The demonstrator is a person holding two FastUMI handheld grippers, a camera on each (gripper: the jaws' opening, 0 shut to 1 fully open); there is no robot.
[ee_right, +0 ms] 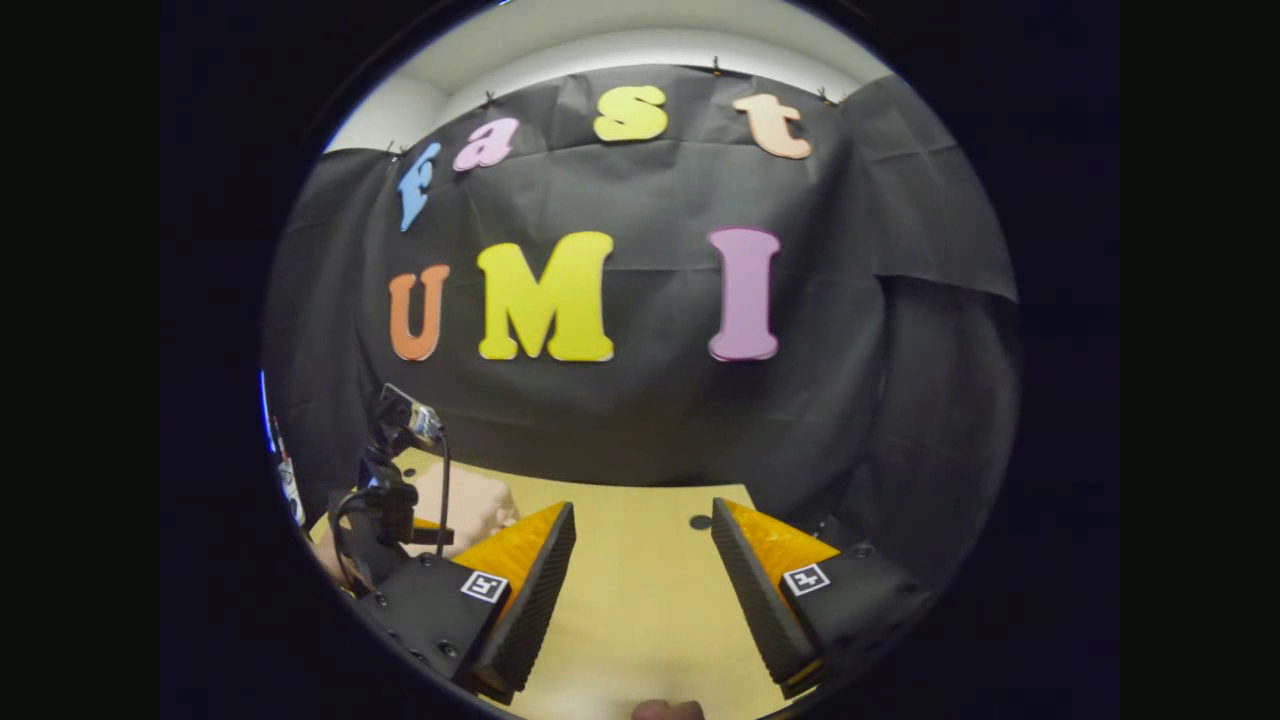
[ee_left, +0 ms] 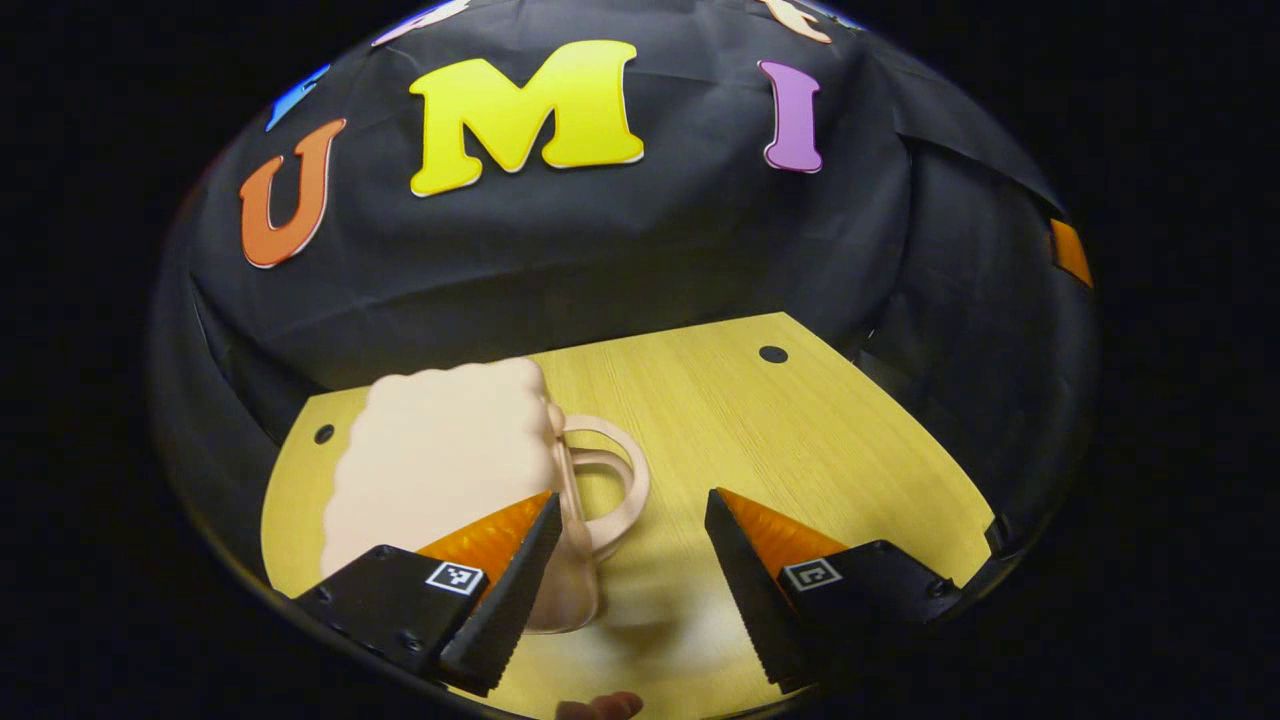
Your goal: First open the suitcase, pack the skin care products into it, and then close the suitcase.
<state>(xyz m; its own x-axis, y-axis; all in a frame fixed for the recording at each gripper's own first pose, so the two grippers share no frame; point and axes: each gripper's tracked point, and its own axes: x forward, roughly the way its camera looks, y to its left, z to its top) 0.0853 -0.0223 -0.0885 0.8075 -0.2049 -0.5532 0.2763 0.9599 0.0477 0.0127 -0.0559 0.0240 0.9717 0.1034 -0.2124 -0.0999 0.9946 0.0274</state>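
Observation:
A small pale pink suitcase (ee_left: 440, 455) with a scalloped edge lies flat on the yellow wooden table (ee_left: 800, 430). Its lid looks shut, and its looped handle (ee_left: 612, 480) points toward the table's middle. My left gripper (ee_left: 632, 498) is open. Its left finger (ee_left: 510, 580) covers the suitcase's near corner, and the handle sits just inside the gap between the fingers. In the right gripper view, my right gripper (ee_right: 643, 507) is open over bare table (ee_right: 640, 580) with nothing between its fingers. The left gripper (ee_right: 395, 500) appears off to its left, in front of the suitcase (ee_right: 475, 505).
The black cloth wall closes the table's far and right sides. Small dark holes (ee_left: 773, 353) mark the tabletop near its corners. A fingertip (ee_left: 600, 708) pokes in at the bottom of the left gripper view, and another fingertip (ee_right: 665, 710) at the bottom of the right gripper view.

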